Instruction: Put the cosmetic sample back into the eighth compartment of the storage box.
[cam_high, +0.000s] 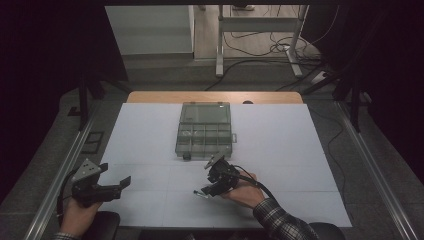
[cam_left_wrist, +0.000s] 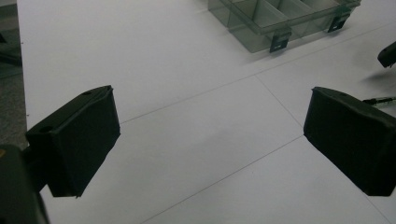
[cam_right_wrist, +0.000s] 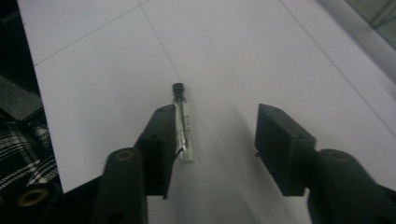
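Left tongs (cam_high: 112, 188) sit at the near-left of the counter (cam_high: 280, 150), held low in the person's left hand (cam_high: 77, 216), pointing right and a bit forward toward the middle. Grey three-cornered plate (cam_high: 87, 169) on top. In the left gripper view the jaws stand wide apart, nothing between them, just bare white sheet with thin seam lines.

Right tongs (cam_high: 207, 187) at near-centre, held in the right hand (cam_high: 245, 192), plaid sleeve (cam_high: 280, 222) coming in from the bottom edge. Tool is turned so it points left and back toward the person; cable (cam_high: 257, 184) loops off to the right. In the right gripper view the jaws are apart, not clamped on anything.

Small glass vial (cam_right_wrist: 183, 123), slim, clear, black cap at the far end, lies flat on the white sheet just in front of the right tongs. In the right gripper view it lies along the inner face of the left-hand jaw, touching or just beside it, can't tell which; well clear of the other jaw. Contents of the vial too small to tell. It also shows at the right edge of the left gripper view (cam_left_wrist: 384, 100).

Clear plastic organizer box (cam_high: 205, 131) with divided compartments sits mid-counter, beyond the right tongs, lid closed with dark latches on the near side. Compartment contents can't be made out.

No readable labels or writing anywhere.
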